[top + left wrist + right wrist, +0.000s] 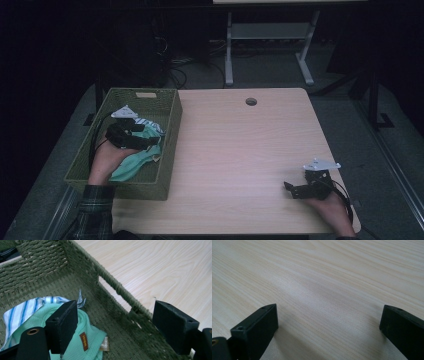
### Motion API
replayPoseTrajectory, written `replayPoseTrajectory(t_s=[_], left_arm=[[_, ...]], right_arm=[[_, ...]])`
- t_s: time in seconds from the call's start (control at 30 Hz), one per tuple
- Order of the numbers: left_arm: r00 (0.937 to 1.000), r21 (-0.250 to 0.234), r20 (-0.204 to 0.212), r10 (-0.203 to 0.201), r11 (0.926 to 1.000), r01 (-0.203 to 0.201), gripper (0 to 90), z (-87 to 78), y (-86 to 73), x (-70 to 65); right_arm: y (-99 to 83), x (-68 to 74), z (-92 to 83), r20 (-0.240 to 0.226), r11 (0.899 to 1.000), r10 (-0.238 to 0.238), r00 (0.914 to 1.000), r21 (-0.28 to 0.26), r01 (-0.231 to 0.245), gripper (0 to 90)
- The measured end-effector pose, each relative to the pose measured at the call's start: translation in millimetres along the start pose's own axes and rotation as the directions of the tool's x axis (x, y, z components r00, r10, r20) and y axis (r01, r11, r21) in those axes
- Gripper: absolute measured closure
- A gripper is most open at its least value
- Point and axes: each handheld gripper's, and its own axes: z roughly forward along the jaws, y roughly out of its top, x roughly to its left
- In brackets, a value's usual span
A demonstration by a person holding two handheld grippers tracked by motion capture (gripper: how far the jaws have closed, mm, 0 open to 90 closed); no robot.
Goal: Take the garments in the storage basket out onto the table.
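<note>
The left gripper (pixel 145 136) sits inside the green woven basket (pixel 170 150) at the left edge of the table (pixel 240 145), low over a mint green cloth (pixel 137 160) w/ a blue-striped cloth (pixel 150 124) partly under it on the far side. In the left gripper view the jaws stand wide apart w/ nothing pinched: one jaw lies against the mint green cloth, the other hangs over the basket's right wall, so the tool is released, not clamped on fabric. The cloth's red tag (pixel 84 341) faces up near the basket floor. Both cloths lie bunched in the near-left part of the basket, prob. because that's where they get dropped or picked from; which of the two can't be told from this moment alone.

The right gripper (pixel 292 189) rests at the near right of the table, well apart from the basket, its jaws also spread over bare wood w/ nothing between them. Likely it's parked there to stay out of the way while the left hand (pixel 107 162) works. The person's plaid sleeve (pixel 95 210) comes in at the near left, forearm angled so the tool can dip over the basket's near wall.
</note>
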Motion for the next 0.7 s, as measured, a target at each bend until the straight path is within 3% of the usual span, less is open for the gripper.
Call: replayPoseTrajectory(t_s=[0.43, 0.7], left_arm=[[0.9994, 0.052, -0.029, -0.017, 0.9985, 0.019, 29.9, 12.7, -17.1, 10.8], [0.9987, 0.108, -0.051, -0.002, 0.9942, 0.008, 36.6, 33.1, -22.0, 13.7]], right_arm=[[0.0, 0.0, 0.0, 0.000, 1.000, 0.000, 1.0000, 0.000, 0.000, 1.3], [0.0, 0.0, 0.0, 0.000, 1.000, 0.000, 1.0000, 0.000, 0.000, 1.3]])
